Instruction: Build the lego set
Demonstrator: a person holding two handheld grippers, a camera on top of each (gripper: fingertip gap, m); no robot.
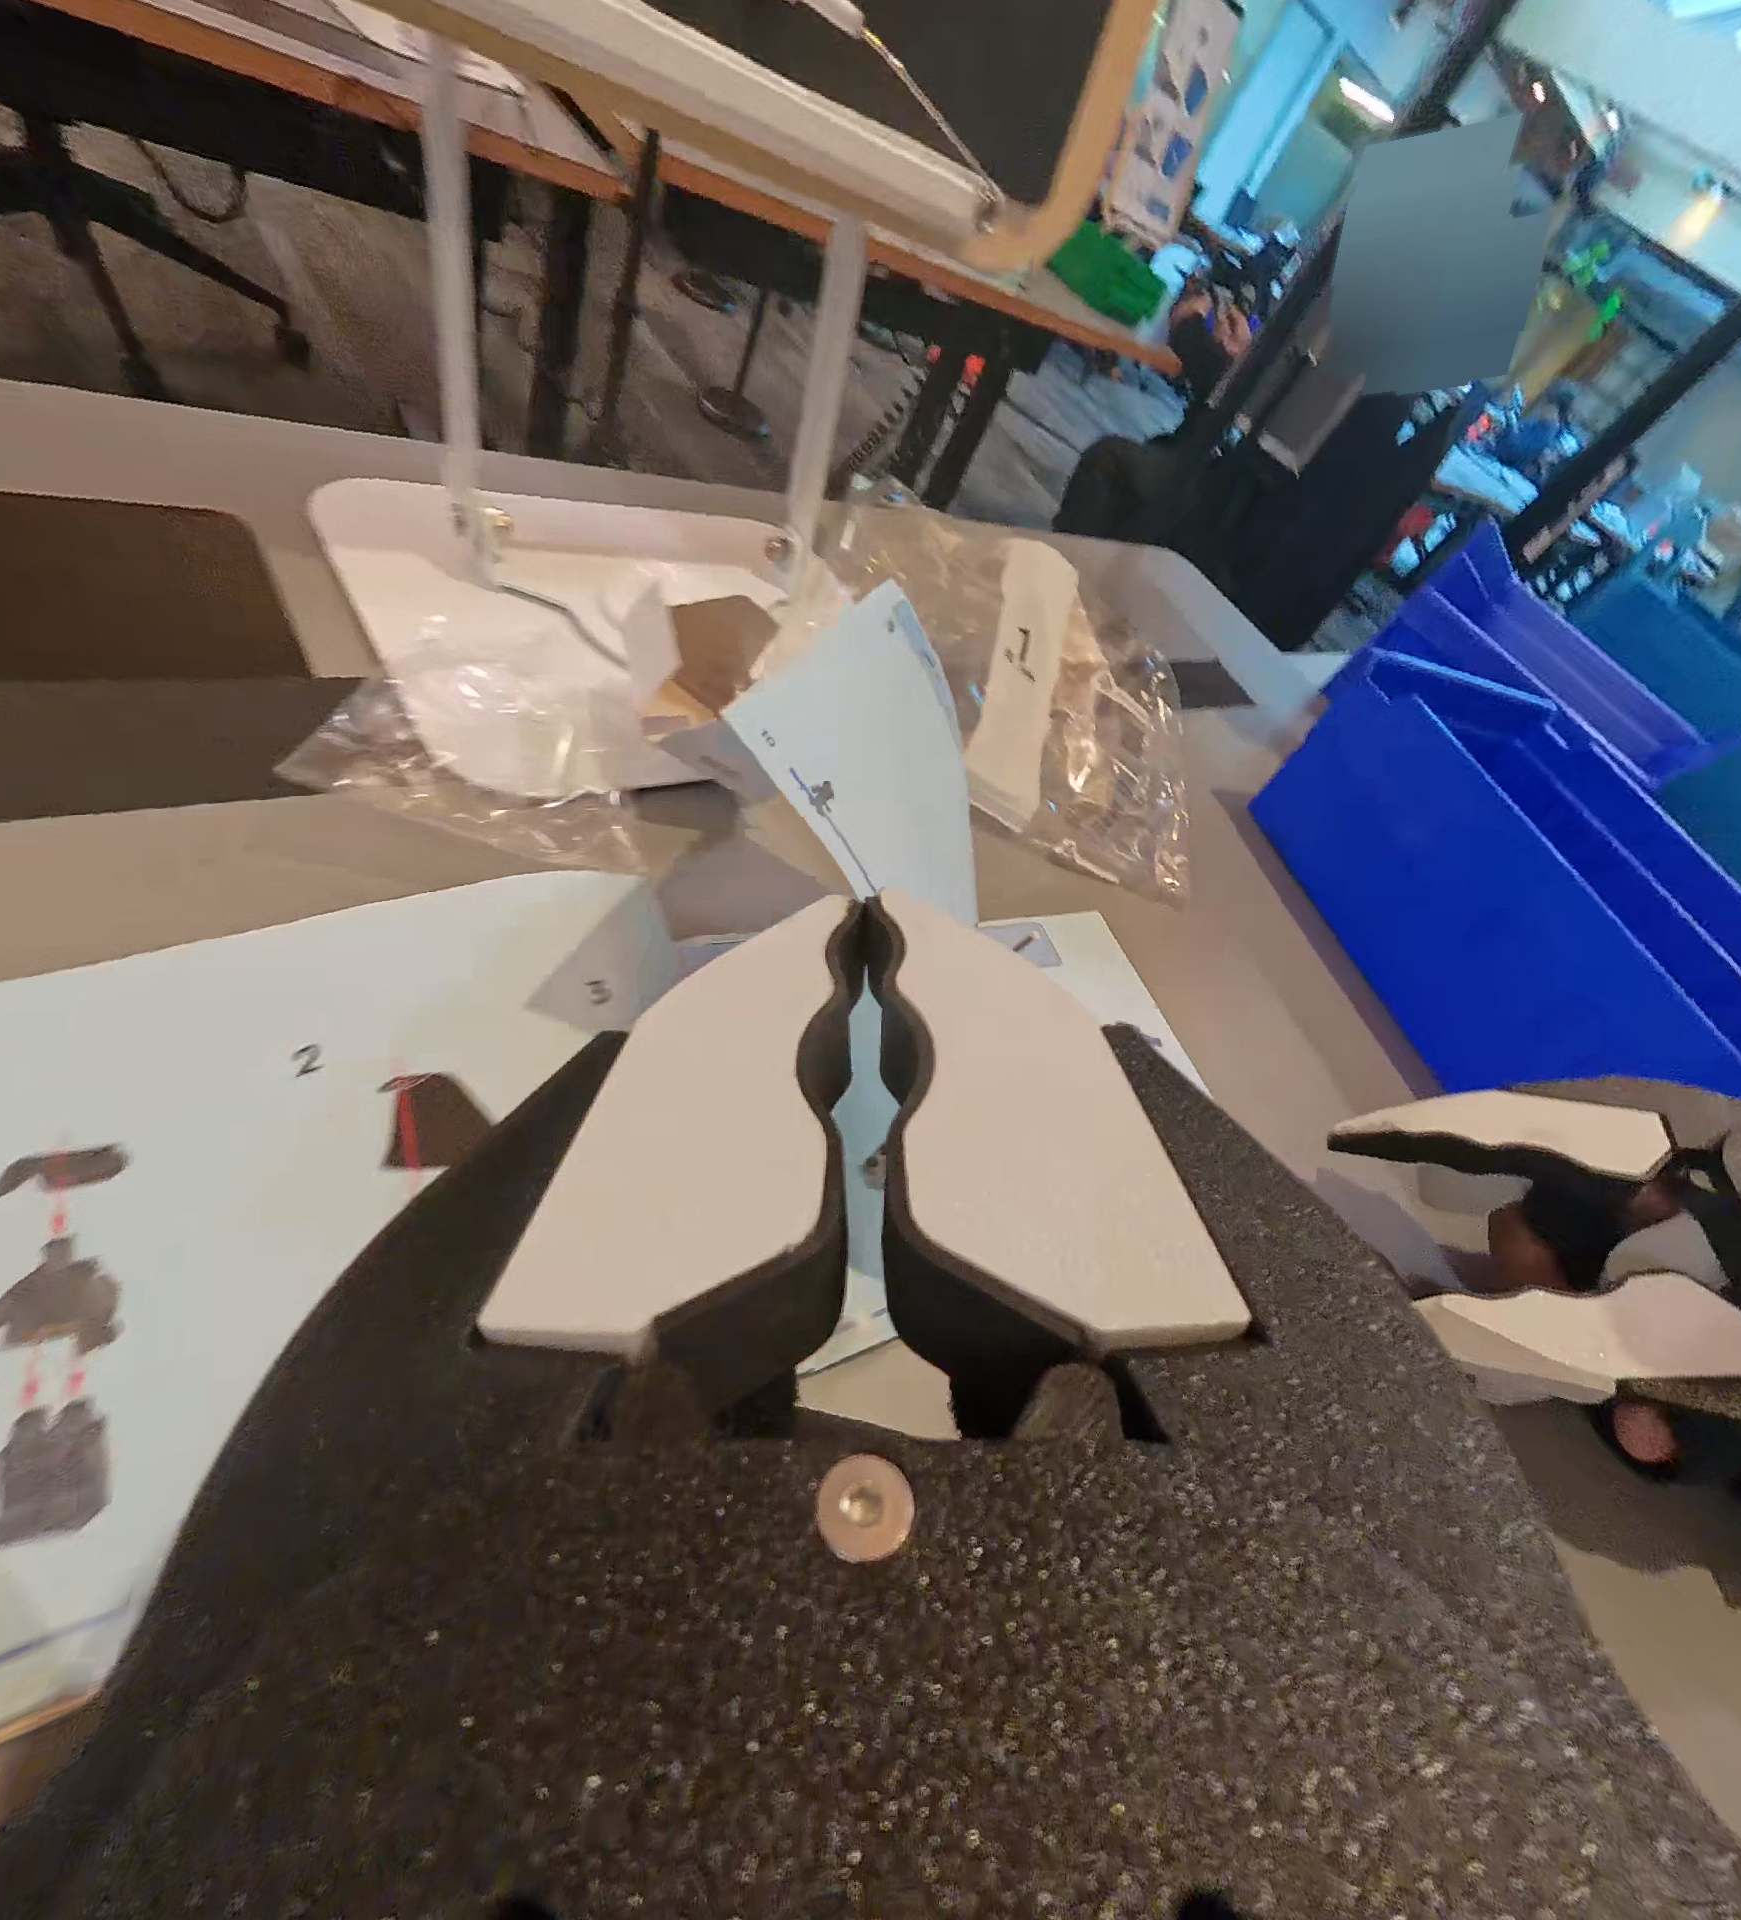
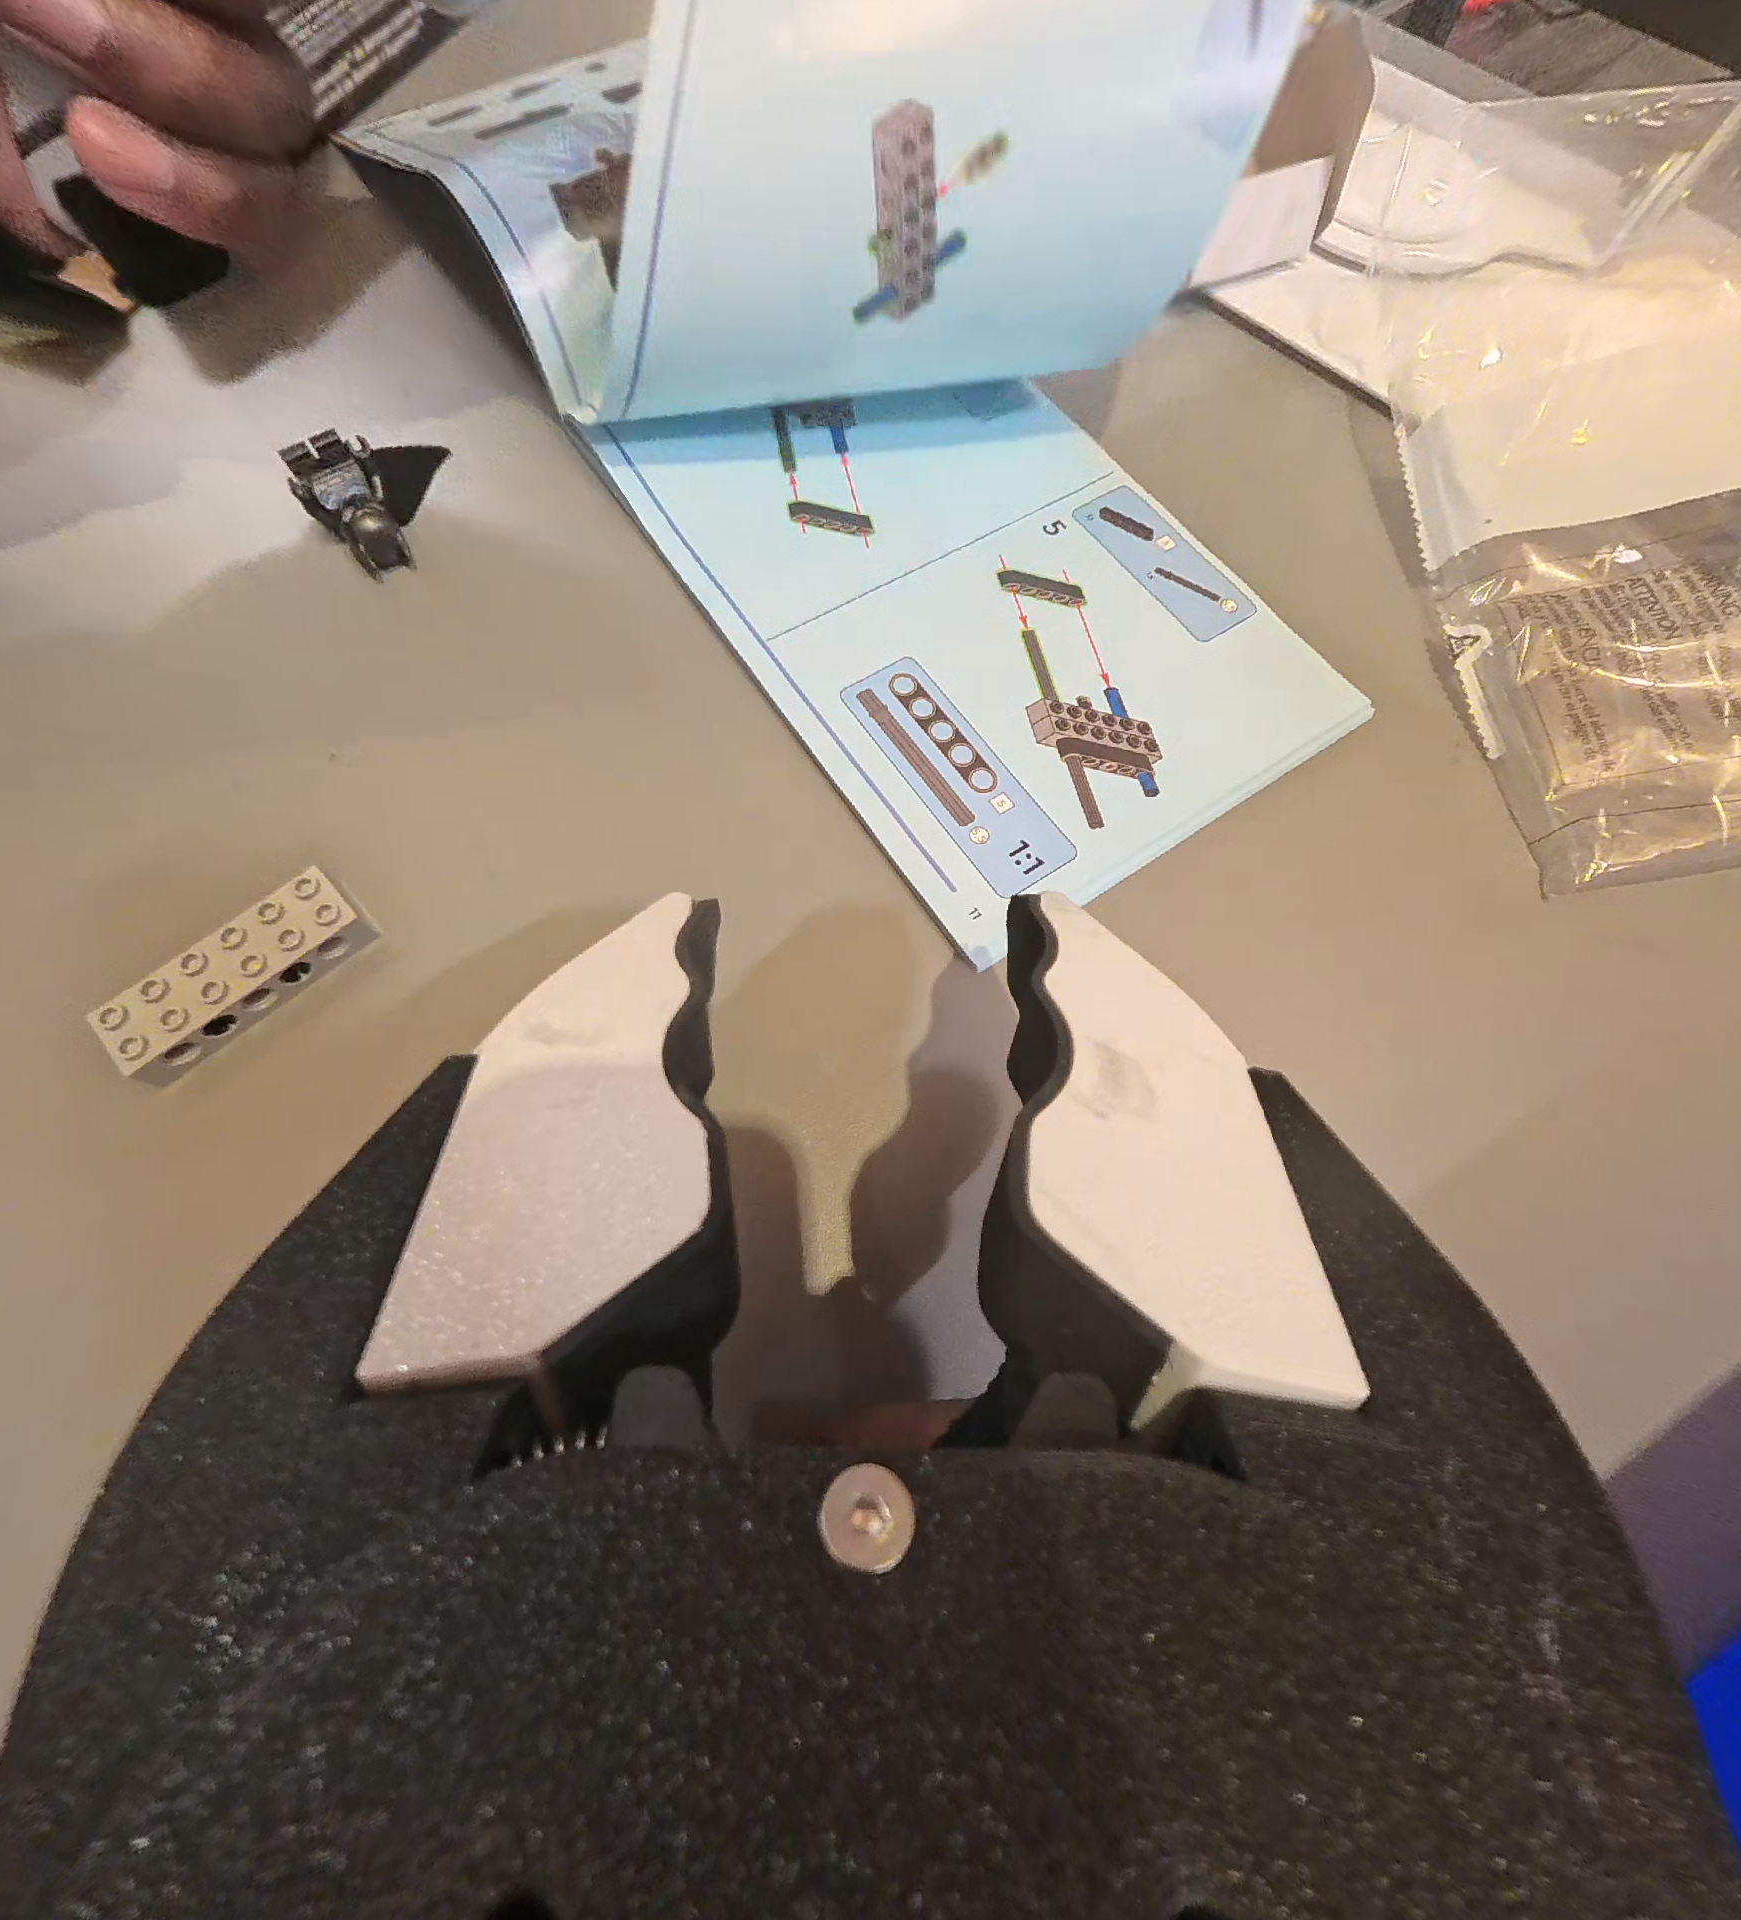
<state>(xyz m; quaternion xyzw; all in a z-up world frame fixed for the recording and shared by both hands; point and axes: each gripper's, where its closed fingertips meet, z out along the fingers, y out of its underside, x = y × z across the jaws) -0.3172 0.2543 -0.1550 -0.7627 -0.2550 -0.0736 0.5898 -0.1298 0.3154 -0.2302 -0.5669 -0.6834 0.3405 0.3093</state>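
Note:
My left gripper is shut on a light blue page of an open instruction booklet. The page curls up from between the fingertips. In the right wrist view the lifted page arches over the flat booklet. My right gripper is open and holds nothing. It hovers over the grey table, its right fingertip at the booklet's near corner. It also shows in the left wrist view, open. A grey studded brick lies to its left.
A small dark toy piece lies on the table farther left. A hand is at the top left. Clear plastic bags lie to the right. A white stand base and a blue bin stand beyond. Left tips to right tips: about 20 centimeters. The grey studded brick is about 10 centimeters from my right fingertips and 25 centimeters from my left.

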